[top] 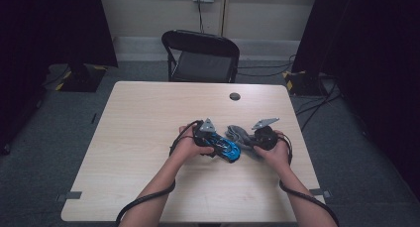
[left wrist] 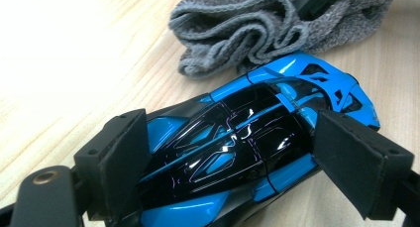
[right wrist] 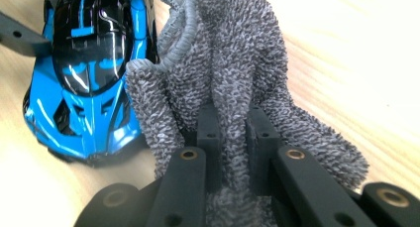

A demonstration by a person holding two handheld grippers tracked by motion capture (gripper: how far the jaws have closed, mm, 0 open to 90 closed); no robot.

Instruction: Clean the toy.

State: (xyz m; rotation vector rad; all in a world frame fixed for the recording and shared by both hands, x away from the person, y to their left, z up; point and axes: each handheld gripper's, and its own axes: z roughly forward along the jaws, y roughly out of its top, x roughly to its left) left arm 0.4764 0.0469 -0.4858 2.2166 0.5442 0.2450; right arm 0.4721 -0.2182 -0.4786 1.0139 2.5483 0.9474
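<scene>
While the left tool [left wrist: 230,152] clamps the blue toy car [left wrist: 247,138], the right tool [right wrist: 233,133] pinches the grey cloth [right wrist: 233,53].

On the table [top: 148,118], the toy car [top: 225,147] lies near the middle, toward the person's edge. The cloth [top: 240,136] lies touching the car on its right and slightly behind it. A chair [top: 200,56] stands behind the table, well apart from the car.
</scene>
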